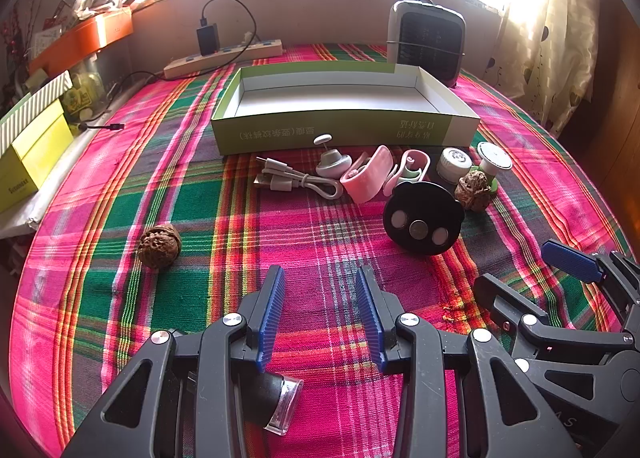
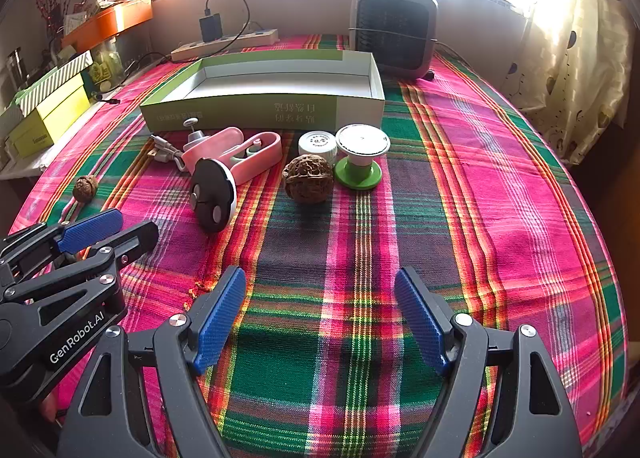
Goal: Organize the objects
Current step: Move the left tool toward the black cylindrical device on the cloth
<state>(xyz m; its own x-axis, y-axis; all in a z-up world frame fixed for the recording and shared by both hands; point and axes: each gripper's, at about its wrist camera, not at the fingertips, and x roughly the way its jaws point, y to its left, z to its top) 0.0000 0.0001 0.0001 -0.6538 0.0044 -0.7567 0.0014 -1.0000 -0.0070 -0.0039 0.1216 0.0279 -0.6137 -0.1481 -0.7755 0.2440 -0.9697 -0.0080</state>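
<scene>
Right gripper spread, empty; walnut lies straight ahead, box beyond; left gripper also spread, farther off.

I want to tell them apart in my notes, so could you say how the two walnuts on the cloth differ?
The lone walnut lies by itself at the cloth's left side; the other walnut sits among the clutter, right beside the green-based spool. The lone one lies farther from the green box. Both are brown, wrinkled and ungripped.
</scene>
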